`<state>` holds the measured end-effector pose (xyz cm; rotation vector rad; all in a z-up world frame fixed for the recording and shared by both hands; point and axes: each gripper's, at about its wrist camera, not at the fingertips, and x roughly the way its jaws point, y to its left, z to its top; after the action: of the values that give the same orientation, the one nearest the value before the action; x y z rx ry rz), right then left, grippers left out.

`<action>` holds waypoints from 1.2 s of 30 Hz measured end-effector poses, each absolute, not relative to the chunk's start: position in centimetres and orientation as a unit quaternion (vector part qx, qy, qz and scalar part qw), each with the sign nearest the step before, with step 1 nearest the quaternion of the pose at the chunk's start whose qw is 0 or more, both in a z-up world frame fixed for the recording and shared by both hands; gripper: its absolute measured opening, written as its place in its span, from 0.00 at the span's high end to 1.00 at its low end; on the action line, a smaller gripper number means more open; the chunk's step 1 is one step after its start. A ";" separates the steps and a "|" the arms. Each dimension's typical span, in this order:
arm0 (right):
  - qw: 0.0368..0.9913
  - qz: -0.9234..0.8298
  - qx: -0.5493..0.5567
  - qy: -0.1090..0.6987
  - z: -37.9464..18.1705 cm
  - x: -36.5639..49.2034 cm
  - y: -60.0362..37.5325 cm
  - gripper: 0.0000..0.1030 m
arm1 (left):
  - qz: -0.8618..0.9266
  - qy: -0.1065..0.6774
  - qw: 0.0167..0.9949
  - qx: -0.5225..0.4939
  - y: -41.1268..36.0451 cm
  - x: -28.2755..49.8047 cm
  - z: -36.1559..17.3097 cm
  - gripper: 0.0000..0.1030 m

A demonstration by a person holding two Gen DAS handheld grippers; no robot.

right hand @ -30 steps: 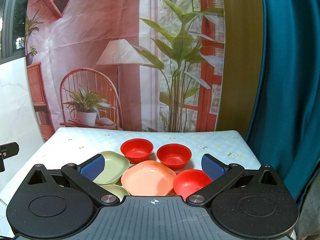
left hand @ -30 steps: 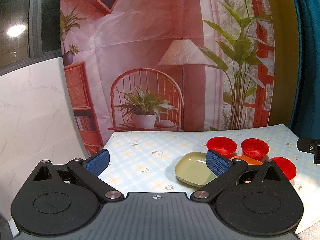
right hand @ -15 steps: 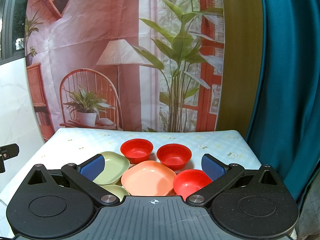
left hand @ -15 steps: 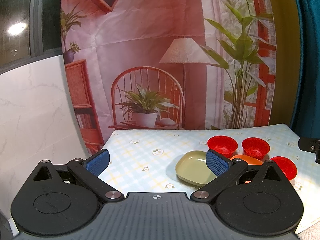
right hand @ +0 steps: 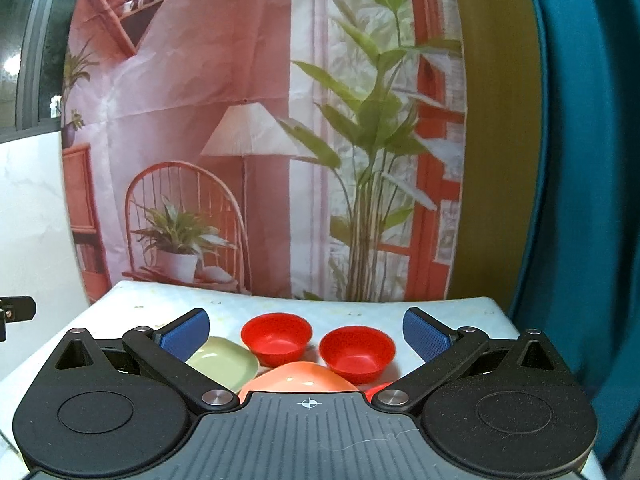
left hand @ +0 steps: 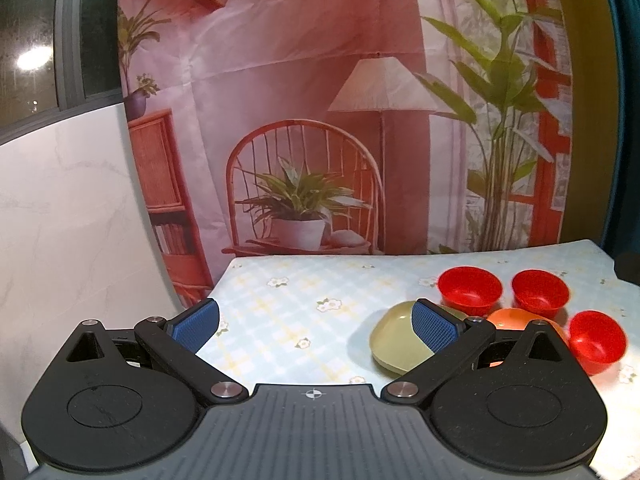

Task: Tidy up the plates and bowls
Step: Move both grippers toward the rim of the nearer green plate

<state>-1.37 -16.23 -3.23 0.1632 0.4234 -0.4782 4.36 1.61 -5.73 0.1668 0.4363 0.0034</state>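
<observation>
1. Seemingly nothing is sorted yet. From the left wrist view, the left gripper [left hand: 316, 322] hangs spread wide and empty above the flowered tablecloth [left hand: 288, 300]. A green plate [left hand: 394, 340], an orange plate [left hand: 516, 316] and three red bowls [left hand: 469, 291] [left hand: 540, 293] [left hand: 597, 341] lie loose to its right, unstacked.

2. From the right wrist view, the right gripper [right hand: 306, 332] is likewise released and holds nothing. Two red bowls [right hand: 276, 338] [right hand: 356, 352] sit side by side, the green plate [right hand: 224, 362] and orange plate [right hand: 300, 378] nearer. All stacking appears still to do.
</observation>
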 end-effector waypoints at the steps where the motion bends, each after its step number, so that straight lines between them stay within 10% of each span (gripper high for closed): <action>1: 0.946 -0.232 0.080 0.211 -3.8 -0.7 -16.5 0.00 | 0.002 0.216 0.973 0.085 1.5 4.9 -6.0 0.00; 11: 0.941 -0.189 0.084 0.269 -12.3 3.5 -16.6 0.01 | -0.033 0.270 0.955 0.115 -0.8 9.4 -12.1 0.00; 24: 0.919 -0.143 0.139 0.341 -18.6 2.9 -16.5 0.34 | -0.067 0.366 0.920 0.122 -1.7 11.4 -20.0 0.00; 36: 0.907 -0.120 0.154 0.374 -20.0 3.4 -16.2 0.43 | -0.065 0.409 0.903 0.112 -1.6 11.8 -21.4 0.00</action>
<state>3.41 -16.23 -20.02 0.3190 0.7722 -0.2483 11.81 -1.56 -21.45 0.2310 0.8450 -0.1342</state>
